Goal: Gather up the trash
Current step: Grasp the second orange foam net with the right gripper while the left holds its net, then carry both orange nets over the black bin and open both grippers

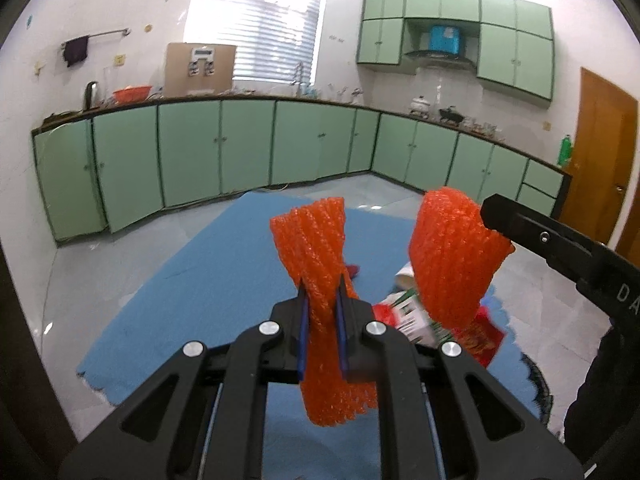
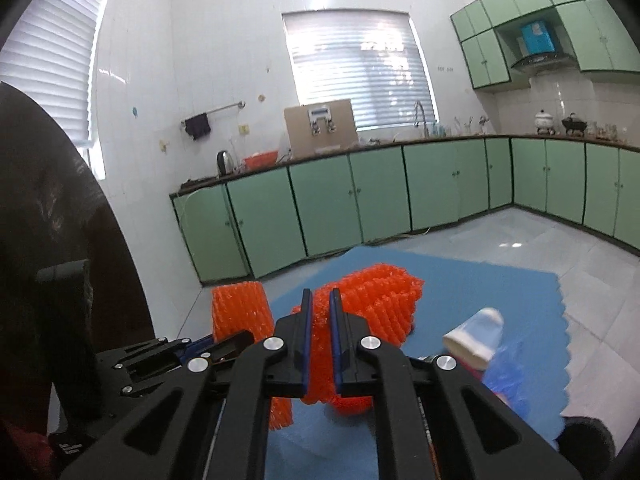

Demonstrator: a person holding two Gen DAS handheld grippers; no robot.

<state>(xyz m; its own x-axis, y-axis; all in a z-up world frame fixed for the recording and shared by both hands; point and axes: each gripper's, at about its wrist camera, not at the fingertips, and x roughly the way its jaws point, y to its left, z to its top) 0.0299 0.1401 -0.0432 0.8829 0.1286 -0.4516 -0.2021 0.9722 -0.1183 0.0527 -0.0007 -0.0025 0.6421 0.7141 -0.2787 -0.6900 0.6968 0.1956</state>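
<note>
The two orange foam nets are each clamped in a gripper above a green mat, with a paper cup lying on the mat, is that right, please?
Not quite: the mat is blue, not green, as the left wrist view shows. The rest holds: the left gripper clamps one orange foam net, the right gripper clamps the other foam net, and the paper cup lies on the mat.

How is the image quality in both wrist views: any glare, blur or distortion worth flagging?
Left wrist view: the window is blown out, the cabinets bow under fisheye distortion, and the orange foam net in the left tongs is sharp. Right wrist view: both windows glare, the paper cup and blue bag are smeared, and a dark mass blocks the left edge.
</note>
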